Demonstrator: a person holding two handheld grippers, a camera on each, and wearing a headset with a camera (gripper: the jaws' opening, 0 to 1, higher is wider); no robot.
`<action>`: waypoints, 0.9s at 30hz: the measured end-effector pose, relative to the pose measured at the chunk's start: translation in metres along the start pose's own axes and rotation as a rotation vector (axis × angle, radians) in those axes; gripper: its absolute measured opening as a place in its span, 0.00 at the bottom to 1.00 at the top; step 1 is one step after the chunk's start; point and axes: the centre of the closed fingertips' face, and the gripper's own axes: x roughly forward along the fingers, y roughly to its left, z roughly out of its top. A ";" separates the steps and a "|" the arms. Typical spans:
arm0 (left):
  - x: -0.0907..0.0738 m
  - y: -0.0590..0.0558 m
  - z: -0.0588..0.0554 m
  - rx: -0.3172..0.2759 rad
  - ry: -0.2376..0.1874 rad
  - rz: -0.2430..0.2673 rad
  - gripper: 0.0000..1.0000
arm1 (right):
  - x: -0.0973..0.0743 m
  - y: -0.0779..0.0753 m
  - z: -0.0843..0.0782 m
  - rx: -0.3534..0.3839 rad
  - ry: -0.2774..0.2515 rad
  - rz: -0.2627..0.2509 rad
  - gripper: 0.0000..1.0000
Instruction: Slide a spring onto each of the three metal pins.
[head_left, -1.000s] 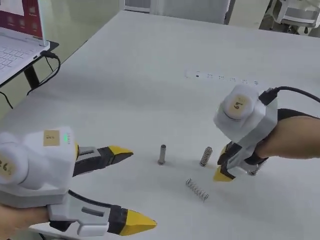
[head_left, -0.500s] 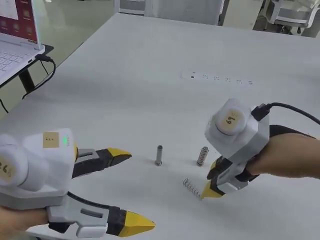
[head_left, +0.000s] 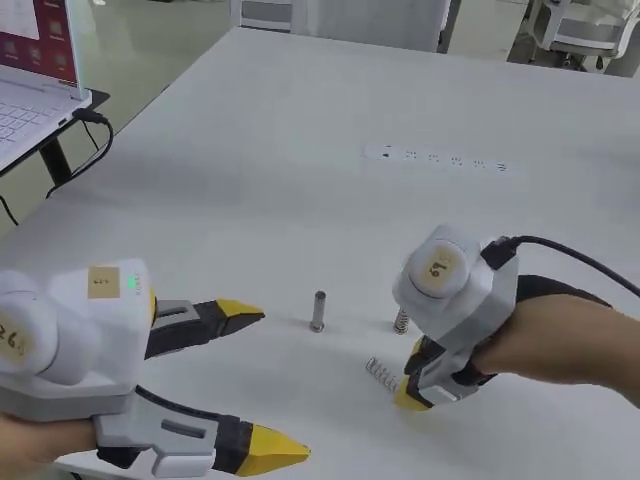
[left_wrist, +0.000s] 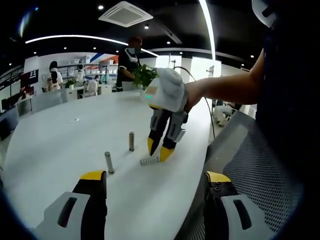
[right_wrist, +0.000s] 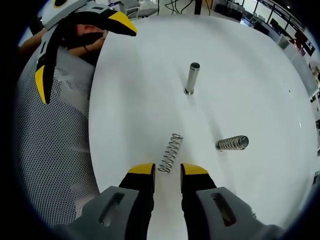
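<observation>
The right gripper (head_left: 412, 392) points down at the white table (head_left: 300, 150), its yellow-tipped fingers (right_wrist: 143, 170) set a narrow gap apart and holding nothing. In the right gripper view a loose spring (right_wrist: 170, 153) lies flat on the table with its near end just at the gap between the fingertips; I cannot tell whether it touches either one. In the head view the same spring (head_left: 380, 373) lies just left of those tips. Beyond it a bare metal pin (head_left: 319, 311) stands upright by itself. To the right of that pin, a second pin wearing a spring (head_left: 401, 322) also stands upright, partly hidden behind the right gripper's body. The left gripper (head_left: 272, 385) hangs low at the near left, well apart from the pins, its fingers (left_wrist: 93, 177) spread wide and empty. The left gripper view shows the right gripper poised over the loose spring. A laptop (head_left: 30, 60) sits beyond the table's far left edge.
</observation>
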 end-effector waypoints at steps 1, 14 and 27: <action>0.000 0.000 0.000 0.000 0.001 -0.001 0.76 | 0.001 0.000 -0.001 0.005 0.003 -0.003 0.17; 0.001 0.000 0.000 0.002 0.002 -0.005 0.75 | 0.003 -0.005 -0.003 0.000 0.020 -0.041 0.14; 0.001 -0.001 -0.001 0.001 0.004 -0.007 0.74 | 0.003 -0.009 -0.008 -0.010 0.044 -0.066 0.09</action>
